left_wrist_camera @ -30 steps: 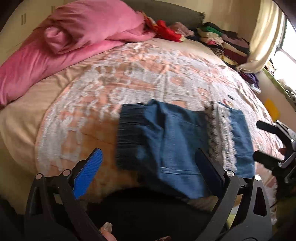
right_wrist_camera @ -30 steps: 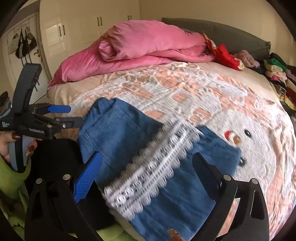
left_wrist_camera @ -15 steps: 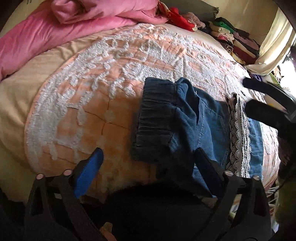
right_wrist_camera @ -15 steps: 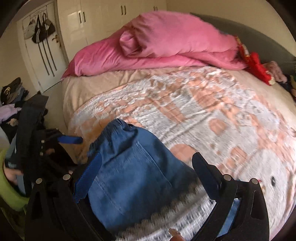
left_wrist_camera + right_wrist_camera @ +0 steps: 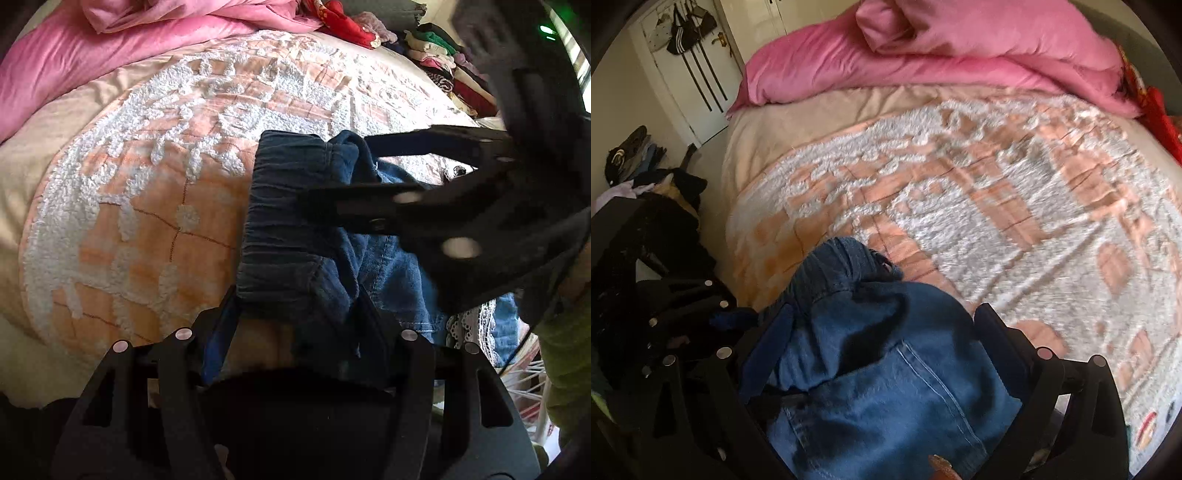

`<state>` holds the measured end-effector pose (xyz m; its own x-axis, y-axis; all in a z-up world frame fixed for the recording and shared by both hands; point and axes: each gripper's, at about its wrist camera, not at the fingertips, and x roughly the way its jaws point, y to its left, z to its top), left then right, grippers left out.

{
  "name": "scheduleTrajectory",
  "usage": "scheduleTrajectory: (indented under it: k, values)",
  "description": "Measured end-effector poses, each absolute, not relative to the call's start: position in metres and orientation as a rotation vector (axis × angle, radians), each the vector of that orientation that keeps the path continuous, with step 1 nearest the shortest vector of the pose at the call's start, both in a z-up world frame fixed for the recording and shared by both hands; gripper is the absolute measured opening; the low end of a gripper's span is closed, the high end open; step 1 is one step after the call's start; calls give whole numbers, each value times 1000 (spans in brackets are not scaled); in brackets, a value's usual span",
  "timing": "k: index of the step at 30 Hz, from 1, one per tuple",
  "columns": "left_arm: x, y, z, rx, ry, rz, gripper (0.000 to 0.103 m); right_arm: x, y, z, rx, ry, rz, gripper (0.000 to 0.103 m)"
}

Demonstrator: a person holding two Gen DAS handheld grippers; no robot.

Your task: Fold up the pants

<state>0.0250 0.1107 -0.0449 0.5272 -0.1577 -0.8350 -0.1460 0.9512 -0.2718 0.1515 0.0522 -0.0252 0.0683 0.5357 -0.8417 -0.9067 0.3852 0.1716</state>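
Observation:
The blue denim pants (image 5: 291,236) lie folded near the bed's front edge, elastic waistband to the left, white lace trim (image 5: 476,328) at the right. My left gripper (image 5: 295,325) is open, its fingers straddling the waistband's near corner. My right gripper (image 5: 332,173) reaches in from the right over the waistband, jaws apart. In the right wrist view the pants (image 5: 886,369) fill the space between my right gripper's (image 5: 882,332) open fingers, and the left gripper (image 5: 731,317) shows at the waistband's left.
A peach and white textured blanket (image 5: 147,177) covers the bed. A pink duvet (image 5: 923,48) lies at the head. Stacked clothes (image 5: 443,55) sit at the far right. A white door (image 5: 694,74) and dark clothing piles (image 5: 646,206) stand left of the bed.
Both grippers have moved in onto the pants' waistband end. The left gripper's fingers have come closer together around the waistband corner. The right gripper swung left over the pants.

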Motion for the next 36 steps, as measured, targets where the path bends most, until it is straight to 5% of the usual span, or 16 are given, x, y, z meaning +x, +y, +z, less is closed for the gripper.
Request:
scheduleTrajectory:
  k: [4,9,12,24,30,31,33,36]
  values:
    - [27,112,-46,-334,1024,-13,53,155,60,-37,-426,1043,1193,93]
    - [27,114,-47,-346,1029,-18,61,155,55,-38,-353,1063,1269,46]
    - [24,118,-44,-370,1023,-19,71,155,37,-27,-300,1034,1274,34]
    - [18,89,-17,-443,953,-174,91,154,-73,26,-24,888,1322,32]
    - [38,56,-28,-517,1003,-318,91,153,-115,30,47,845,1296,32]
    - [41,49,-28,-529,1006,-350,90,152,-120,31,54,836,1289,32]
    - [41,38,-23,-536,985,-391,67,151,-130,32,73,823,1281,41]
    - [38,20,-12,-521,940,-447,66,149,-154,33,99,791,1224,62]
